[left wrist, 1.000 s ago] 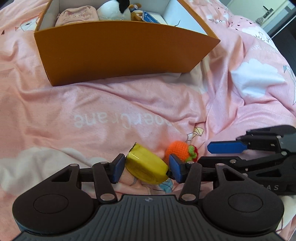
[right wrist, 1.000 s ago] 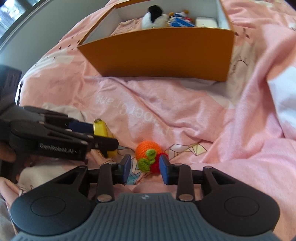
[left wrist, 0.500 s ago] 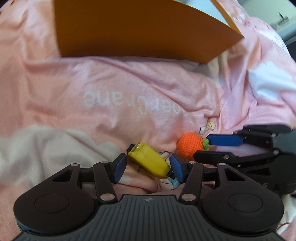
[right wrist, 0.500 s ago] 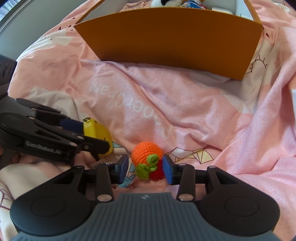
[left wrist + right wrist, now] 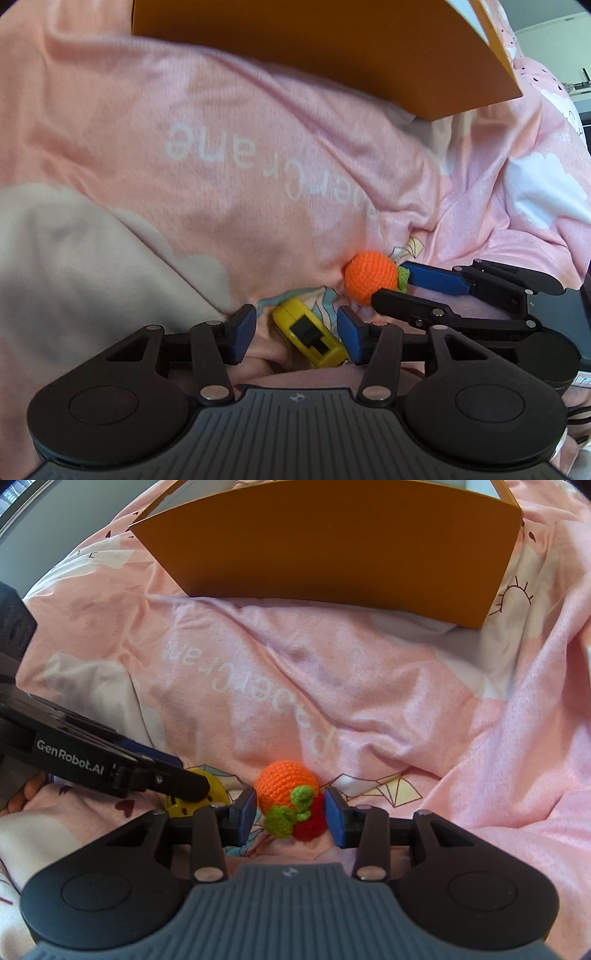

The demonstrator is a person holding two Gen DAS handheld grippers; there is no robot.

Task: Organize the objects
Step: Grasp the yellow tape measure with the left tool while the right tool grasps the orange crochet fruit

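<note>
Both grippers have sunk toward the bedding since the earlier frames, so the orange box has slid up to the top edge and its contents are out of view. Nearest, the left gripper [image 5: 293, 339] straddles a small yellow tape measure [image 5: 309, 341] lying on the pink duvet [image 5: 229, 206]; its jaws are closing, the right pad touching the case and the left pad clear of it, so nothing is clamped. Just to its right, the right gripper [image 5: 289, 814] brackets a crocheted orange-and-red fruit toy [image 5: 290, 799] with green leaves, jaws parted and a sliver of gap showing at each pad. Beyond both, across the white lettering on the duvet, stands the orange cardboard box [image 5: 332, 542].
</note>
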